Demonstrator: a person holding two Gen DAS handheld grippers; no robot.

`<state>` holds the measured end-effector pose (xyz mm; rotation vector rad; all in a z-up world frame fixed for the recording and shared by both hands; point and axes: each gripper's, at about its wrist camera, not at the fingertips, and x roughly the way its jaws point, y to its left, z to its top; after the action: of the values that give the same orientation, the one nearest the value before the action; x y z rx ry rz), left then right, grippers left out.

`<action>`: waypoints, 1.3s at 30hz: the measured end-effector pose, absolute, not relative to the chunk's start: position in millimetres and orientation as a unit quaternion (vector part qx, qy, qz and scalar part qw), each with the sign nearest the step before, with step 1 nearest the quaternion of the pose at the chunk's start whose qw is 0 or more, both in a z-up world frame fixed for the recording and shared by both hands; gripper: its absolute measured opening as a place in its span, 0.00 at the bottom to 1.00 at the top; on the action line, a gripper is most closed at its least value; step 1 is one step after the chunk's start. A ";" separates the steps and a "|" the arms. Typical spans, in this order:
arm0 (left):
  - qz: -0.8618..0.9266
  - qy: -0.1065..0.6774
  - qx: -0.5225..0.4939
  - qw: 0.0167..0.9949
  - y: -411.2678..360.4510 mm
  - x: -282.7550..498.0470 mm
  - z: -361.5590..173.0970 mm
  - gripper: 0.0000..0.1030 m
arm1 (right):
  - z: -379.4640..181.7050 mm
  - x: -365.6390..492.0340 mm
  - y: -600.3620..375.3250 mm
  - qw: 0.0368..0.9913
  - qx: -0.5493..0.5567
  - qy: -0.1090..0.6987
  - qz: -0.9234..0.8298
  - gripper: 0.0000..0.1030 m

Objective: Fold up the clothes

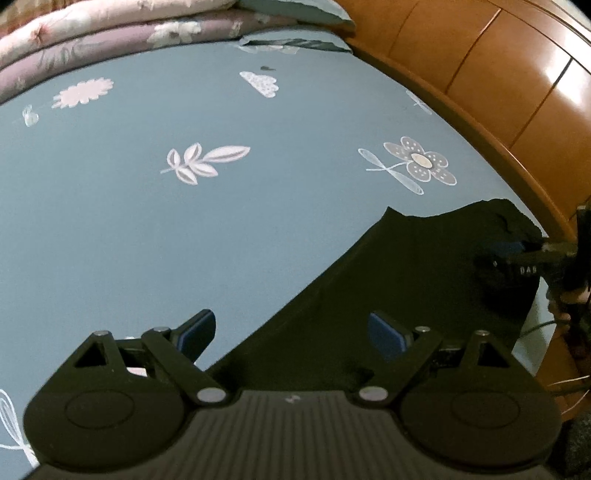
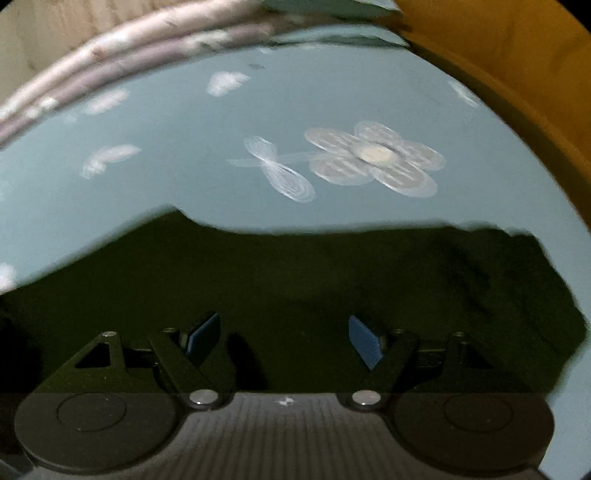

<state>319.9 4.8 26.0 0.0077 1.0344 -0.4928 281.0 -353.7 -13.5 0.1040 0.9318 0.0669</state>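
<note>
A black garment (image 1: 406, 273) lies flat on the blue flowered bedsheet (image 1: 147, 221), reaching from the near edge toward the right. My left gripper (image 1: 291, 338) is open above the garment's left edge, its left finger over the sheet and its right finger over the cloth. At the far right of the left wrist view, the right gripper (image 1: 517, 254) hovers over the garment. In the right wrist view the black garment (image 2: 295, 277) fills the lower half. My right gripper (image 2: 284, 341) stands open above it with nothing between its fingers.
A folded pink and mauve quilt (image 1: 110, 37) lies along the far side of the bed. A wooden bed frame (image 1: 480, 74) curves along the right. A blue pillow (image 1: 295, 11) sits at the far corner. A hand and cables (image 1: 565, 314) show at the right edge.
</note>
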 end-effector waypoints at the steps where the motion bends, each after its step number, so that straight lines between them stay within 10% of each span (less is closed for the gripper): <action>1: -0.231 0.491 0.005 0.840 4.2 319.1 25.4 0.87 | -12.2 285.7 -344.7 0.893 0.041 0.446 0.046 0.78; 12: -0.200 0.495 -0.002 0.846 17.4 307.4 29.1 0.87 | 3.4 318.9 -274.8 0.894 0.010 0.413 0.172 0.77; 16: -0.191 0.494 -0.001 0.848 21.0 301.9 31.7 0.87 | -5.6 340.1 -242.1 0.880 -0.011 0.426 0.208 0.44; 18: -0.185 0.493 -0.003 0.850 24.5 297.8 32.6 0.87 | -10.9 344.5 -234.7 0.878 -0.020 0.429 0.209 0.43; 29: -0.159 0.496 0.003 0.854 32.7 283.9 27.9 0.87 | -14.4 347.6 -221.6 0.878 -0.029 0.430 0.210 0.45; 39: -0.161 0.505 0.028 0.847 26.6 287.0 8.3 0.87 | -8.6 276.8 -301.8 0.871 0.034 0.472 0.135 0.71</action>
<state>287.0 26.6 8.3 0.0591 1.0658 -0.3393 276.8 -301.8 -8.6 0.0707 0.9871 0.2814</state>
